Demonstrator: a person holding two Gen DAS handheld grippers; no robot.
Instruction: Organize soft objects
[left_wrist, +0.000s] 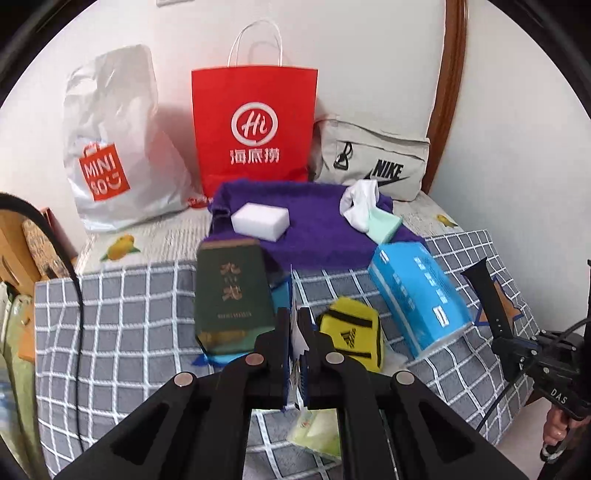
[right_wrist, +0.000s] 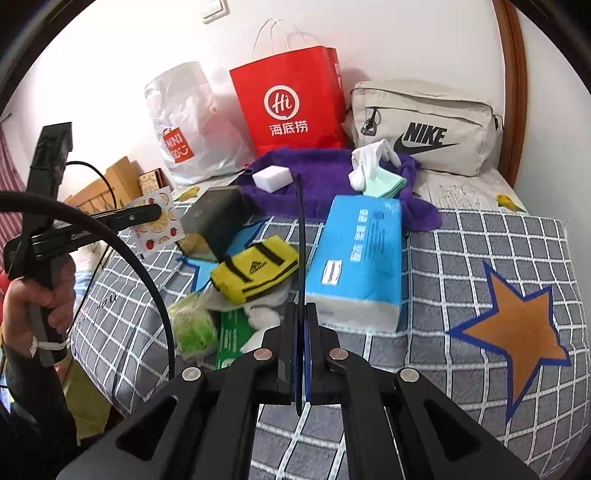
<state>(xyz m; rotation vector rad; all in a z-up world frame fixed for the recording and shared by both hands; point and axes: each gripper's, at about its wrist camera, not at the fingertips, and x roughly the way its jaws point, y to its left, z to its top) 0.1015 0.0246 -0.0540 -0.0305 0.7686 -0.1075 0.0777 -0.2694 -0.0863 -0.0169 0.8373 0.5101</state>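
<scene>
A bed (left_wrist: 122, 314) covered with a grey, white-checked quilt stands against a white wall, and along the wall sit a silver plastic shopping bag (left_wrist: 110, 147), a red paper carrier bag (left_wrist: 255, 125) and a beige fabric zip pouch (left_wrist: 373, 158). In the left wrist view, the left hand-held gripper (left_wrist: 294, 325) points down at the clutter with its jaws together on a thin white packet printed with fruit (left_wrist: 295, 332), seen edge-on between the pads. Beyond it lie a dark green rectangular box (left_wrist: 231, 291), a yellow knitted sock with black stripes (left_wrist: 351, 336), a blue plastic-wrapped tissue pack (left_wrist: 417, 295) and, on a purple towel (left_wrist: 306, 225), a white foam sponge block (left_wrist: 260, 218) and a white cloth glove (left_wrist: 360, 205). The grip sits on the packet's edge only, so I judge it could slip out or twist if swung quickly. In the right wrist view, the right hand-held gripper (right_wrist: 300, 314) is likewise angled down over the quilt, its jaws pressed together on a thin dark strap (right_wrist: 301, 236) that rises ahead of them. That strap could drag across the sock or tissue pack and scatter them. At the left edge of this view, a person's hand (right_wrist: 37, 295) grips the other tool's handle, and the fruit-printed packet hangs in the air from its tips, clear of the bed.
</scene>
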